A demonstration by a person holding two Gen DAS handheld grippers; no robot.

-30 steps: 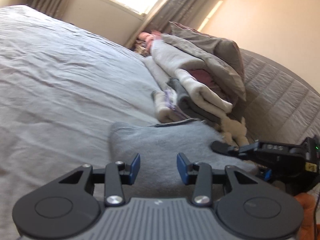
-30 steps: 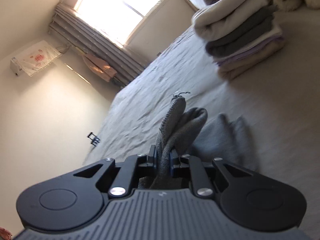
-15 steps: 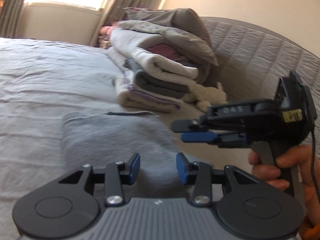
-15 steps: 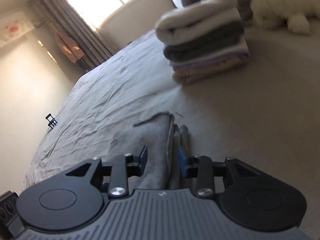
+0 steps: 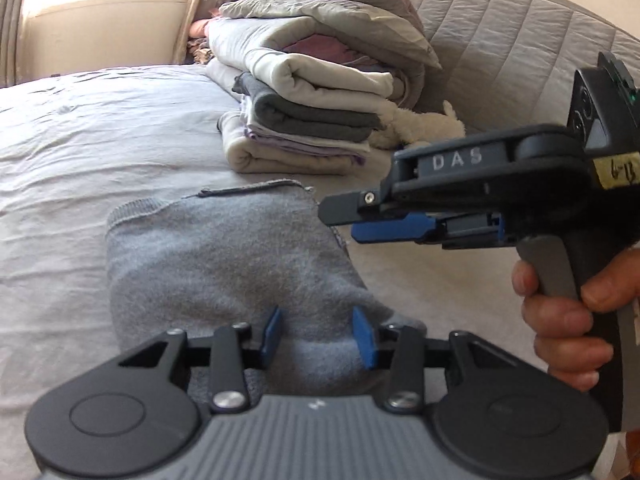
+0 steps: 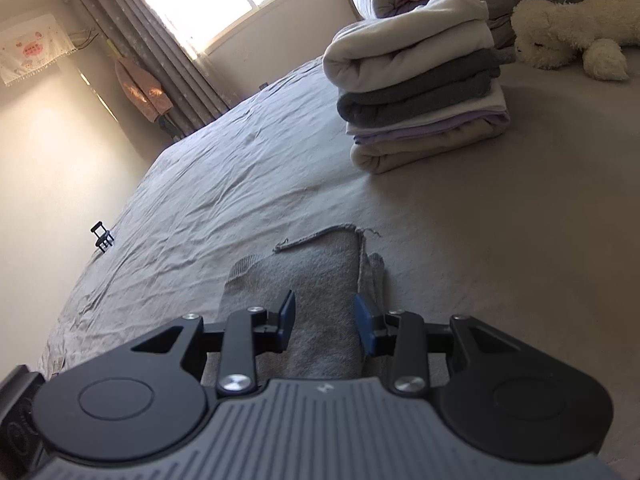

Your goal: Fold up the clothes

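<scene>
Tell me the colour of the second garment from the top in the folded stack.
Dark charcoal grey, sitting under the cream top layer of the folded stack; clearest in the right wrist view.

Open bedsheet point(image 6: 224, 184) left of gray garment point(image 5: 224, 256); folded stack point(image 6: 420, 100) & plush toy point(image 6: 572, 36) block beyond.

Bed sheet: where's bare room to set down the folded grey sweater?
Bare sheet runs window-side of the grey sweater, and a strip separates it from the folded clothes stack. Headboard end is crowded: stack, plush toy, bedding pile. Both grippers open over the sweater.
</scene>
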